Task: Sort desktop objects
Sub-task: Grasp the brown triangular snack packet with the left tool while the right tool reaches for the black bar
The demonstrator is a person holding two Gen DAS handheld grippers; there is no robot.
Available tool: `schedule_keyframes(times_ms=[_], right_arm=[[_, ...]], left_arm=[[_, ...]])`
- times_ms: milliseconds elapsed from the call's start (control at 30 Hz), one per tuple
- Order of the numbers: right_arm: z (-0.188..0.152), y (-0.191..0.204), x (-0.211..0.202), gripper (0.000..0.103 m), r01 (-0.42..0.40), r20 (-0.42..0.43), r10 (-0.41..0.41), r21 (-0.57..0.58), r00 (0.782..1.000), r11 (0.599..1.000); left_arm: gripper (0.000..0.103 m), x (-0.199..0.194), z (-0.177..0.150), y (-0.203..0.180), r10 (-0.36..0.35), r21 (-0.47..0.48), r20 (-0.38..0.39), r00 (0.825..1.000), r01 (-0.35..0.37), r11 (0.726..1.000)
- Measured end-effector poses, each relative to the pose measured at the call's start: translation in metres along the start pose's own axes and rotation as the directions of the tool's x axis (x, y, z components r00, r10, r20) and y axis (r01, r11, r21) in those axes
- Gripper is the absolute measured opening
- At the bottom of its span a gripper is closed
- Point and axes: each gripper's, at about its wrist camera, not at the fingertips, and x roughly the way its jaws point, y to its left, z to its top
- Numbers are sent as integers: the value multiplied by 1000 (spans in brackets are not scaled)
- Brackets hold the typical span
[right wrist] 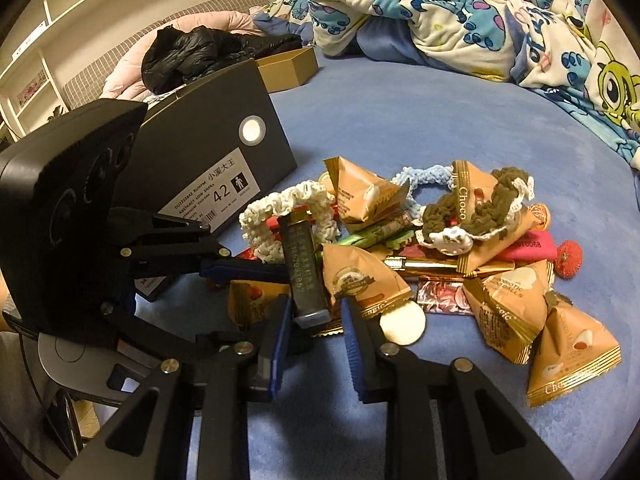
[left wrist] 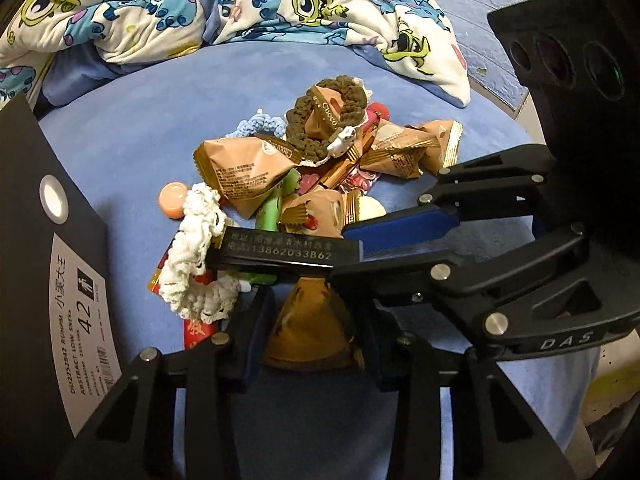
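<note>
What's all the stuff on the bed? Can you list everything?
Snack packets: many, brown and gold, piled in the middle
Hair ties: three, white, light blue and brown, mixed into the pile
Stick: one, black with pale numbers, on the pile
Shoe box: one, black with a white label, beside the pile
Cardboard box: one, brown, open, behind the shoe box
Jacket: one, black, at the back
Blanket: one, white and blue cartoon print, at the back
Sheet: blue, under everything
Left tongs: black with blue pads, either side of a snack packet
Right tongs: black with blue pads, open, either side of the stick
</note>
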Motion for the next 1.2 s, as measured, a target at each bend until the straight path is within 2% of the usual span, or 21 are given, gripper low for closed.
schedule_keyframes(times_ms=[367,867,1200], right_arm=[[-2,3,-7,19,23,10,-23,-1,1000,1000],[-5,14,-41,18,72,65,-74,35,995,997],[-15,18,-62,17,117,71,-122,68,990,991]], left_arm=[[38,-10,-1,-8,-8,13,-13,1000,8,1000],[38,-35,-14,-36,-17,91,-33,999,20,996],[38,-48,-19,-43,-23,89,-25,999,25,996]])
